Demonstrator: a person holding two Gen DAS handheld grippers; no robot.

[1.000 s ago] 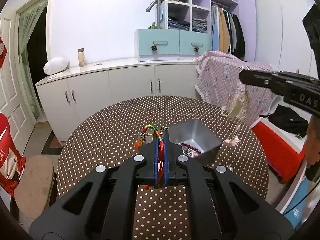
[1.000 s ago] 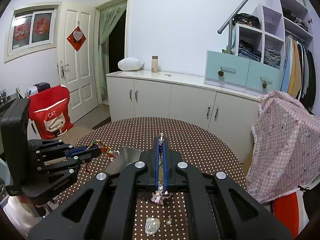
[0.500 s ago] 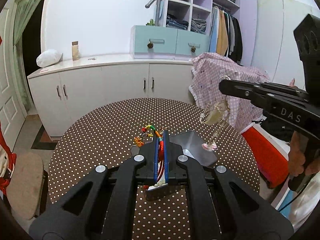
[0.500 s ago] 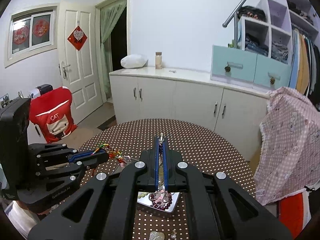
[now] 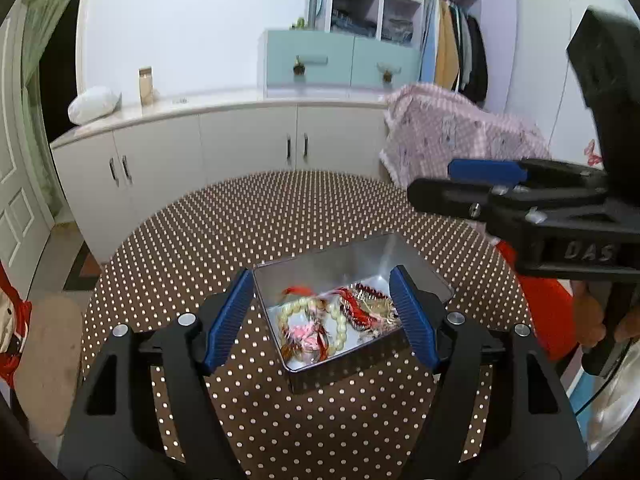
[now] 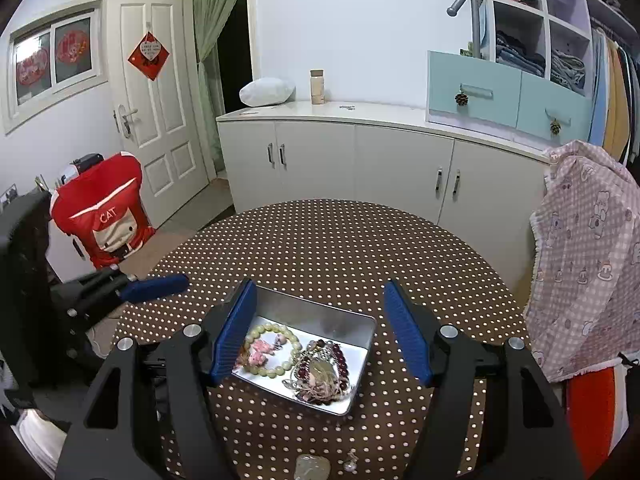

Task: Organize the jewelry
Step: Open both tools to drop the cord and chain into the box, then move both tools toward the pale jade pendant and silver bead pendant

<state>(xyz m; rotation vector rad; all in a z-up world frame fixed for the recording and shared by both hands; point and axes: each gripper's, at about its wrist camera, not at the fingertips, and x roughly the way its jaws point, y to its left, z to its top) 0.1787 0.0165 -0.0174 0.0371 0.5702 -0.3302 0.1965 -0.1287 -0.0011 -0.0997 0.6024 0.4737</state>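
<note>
Jewelry (image 5: 336,320) lies heaped in a shallow metal tin (image 5: 420,276) that sits on the round brown table with white dots (image 5: 280,216), just below the middle of both wrist views. In the left wrist view the tin holds a pale bead bracelet (image 5: 340,326) around a pink charm, red cords and a dark red bead string (image 5: 366,292) toward its right side. In the right wrist view the same pale bracelet (image 6: 276,368) lies at the left of the tin (image 6: 320,316) and a tangle of dark red beads and silvery chain (image 6: 324,376) at the right. The left gripper (image 5: 320,320) hangs over the tin with its blue pads spread wide to either side of it; its jaws have just been opening, and nothing is pinched between them, the jewelry lying loose below. The right gripper (image 6: 322,336) is likewise wide apart above the tin, its jaws also just opened and gripping nothing. Each tool shows in the other's view: the right one (image 5: 472,184) reaches in from the right edge, with a hand (image 5: 592,320) on its handle at lower right; the left one (image 6: 154,286) comes in at the left edge. At the bottom of the right wrist view, a pale pendant (image 6: 312,468) and a small silvery piece (image 6: 351,462) lie on the table outside the tin.
</note>
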